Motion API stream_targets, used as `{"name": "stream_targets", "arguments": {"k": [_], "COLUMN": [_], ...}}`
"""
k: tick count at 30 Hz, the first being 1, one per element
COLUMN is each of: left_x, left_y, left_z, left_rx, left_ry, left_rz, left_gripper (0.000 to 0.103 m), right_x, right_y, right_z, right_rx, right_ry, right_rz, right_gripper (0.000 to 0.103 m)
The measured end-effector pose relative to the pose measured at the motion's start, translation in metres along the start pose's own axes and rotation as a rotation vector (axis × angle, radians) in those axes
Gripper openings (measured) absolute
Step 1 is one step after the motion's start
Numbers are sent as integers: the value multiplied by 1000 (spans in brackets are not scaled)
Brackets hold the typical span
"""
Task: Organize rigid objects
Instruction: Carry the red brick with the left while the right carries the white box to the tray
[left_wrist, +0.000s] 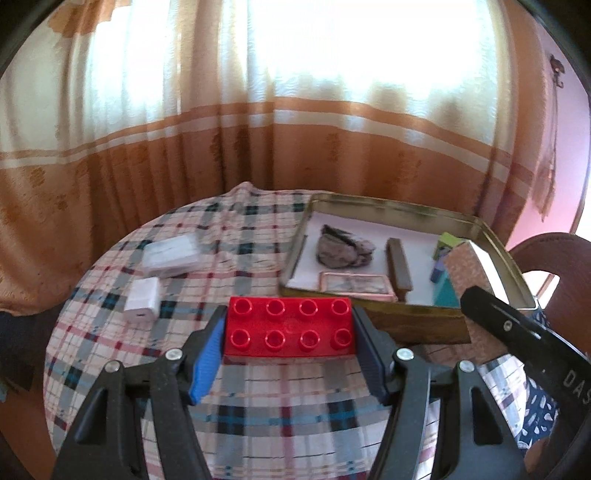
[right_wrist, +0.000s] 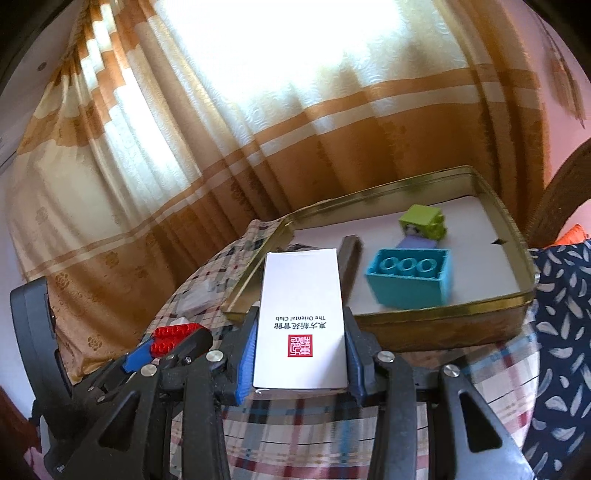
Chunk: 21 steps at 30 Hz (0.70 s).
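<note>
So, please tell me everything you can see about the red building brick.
The red building brick looks like glossy hard plastic, a rectangular block with eight round hollow studs on top in two rows of four. It appears undamaged. The left tongs hold it by its two short ends, studs facing up, lifted above the checked tablecloth, just before the near wall of the metal tin. Only the pads touch it.

A bright window glows through a cream curtain with broad orange-brown bands (left_wrist: 229, 122), which hangs in folds behind the far edge of the round desk under a plaid cloth of white, red, grey and blue (left_wrist: 280, 406). A pink wall (left_wrist: 569, 147) stands to the right, above a brown curved wooden chair back (left_wrist: 546, 247).
</note>
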<state>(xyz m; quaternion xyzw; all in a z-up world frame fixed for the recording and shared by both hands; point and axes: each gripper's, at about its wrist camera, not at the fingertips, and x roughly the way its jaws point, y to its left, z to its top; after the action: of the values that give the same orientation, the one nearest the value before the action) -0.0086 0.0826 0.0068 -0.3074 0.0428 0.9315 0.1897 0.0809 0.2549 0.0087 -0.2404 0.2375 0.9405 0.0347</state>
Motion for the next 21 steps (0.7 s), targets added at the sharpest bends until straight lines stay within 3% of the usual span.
{"name": "stream_targets", "arguments": {"k": [12,21], "left_x": [14,38], "left_y": [-41,-71], "left_z": [37,68], "left_rx": [72,131], "left_ry": [-12,-9], "left_rz": [-96,-129], "left_gripper": [65,65], "right_x": [-11,-6], "right_y": [-35,-58], "right_z": [36,75], "right_rx": [-1,-41], "right_ry": [-36,-79], "right_rz": [-79,-159], "right_gripper": [44,44]}}
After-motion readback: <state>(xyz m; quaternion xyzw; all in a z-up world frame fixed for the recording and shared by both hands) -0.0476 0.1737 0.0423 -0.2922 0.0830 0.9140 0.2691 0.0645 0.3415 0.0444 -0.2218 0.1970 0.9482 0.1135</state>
